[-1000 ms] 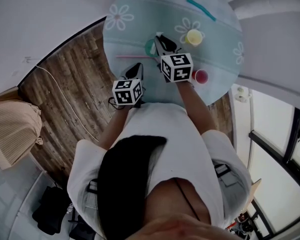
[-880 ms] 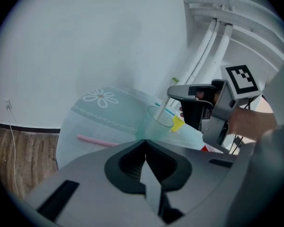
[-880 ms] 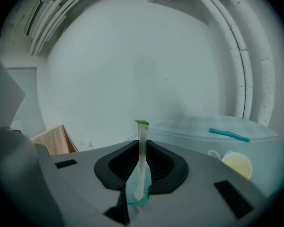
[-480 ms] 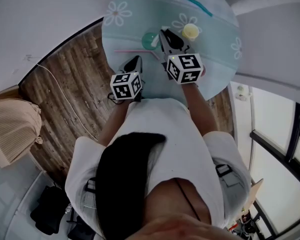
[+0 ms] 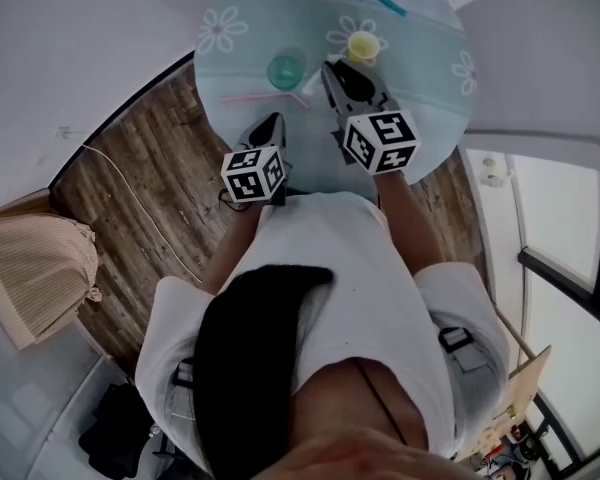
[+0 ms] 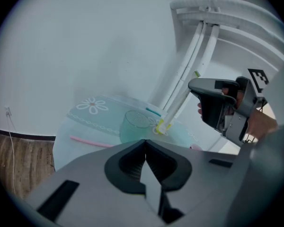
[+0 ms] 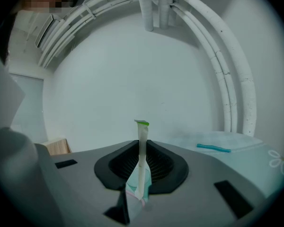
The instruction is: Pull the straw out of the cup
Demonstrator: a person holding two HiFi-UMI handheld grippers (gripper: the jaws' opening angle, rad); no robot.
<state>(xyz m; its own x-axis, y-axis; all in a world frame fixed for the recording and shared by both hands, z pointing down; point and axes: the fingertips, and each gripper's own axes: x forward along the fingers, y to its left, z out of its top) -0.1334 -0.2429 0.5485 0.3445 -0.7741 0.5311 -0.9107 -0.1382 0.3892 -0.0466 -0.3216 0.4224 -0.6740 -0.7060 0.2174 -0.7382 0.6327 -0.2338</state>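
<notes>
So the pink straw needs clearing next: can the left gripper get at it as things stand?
Probably yes. The pink straw lies bare on the table beside the green cup, nothing across it, and the left gripper sits near it, empty; its shut jaws must open first.

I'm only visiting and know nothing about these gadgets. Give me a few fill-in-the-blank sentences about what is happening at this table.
1. The right gripper is shut on a white wrapped straw whose tip is ___.
2. The left gripper has its jaws together and holds ___.
3. On the table, a ___ straw lies flat near the green cup.

Missing words: green; nothing; pink
</notes>
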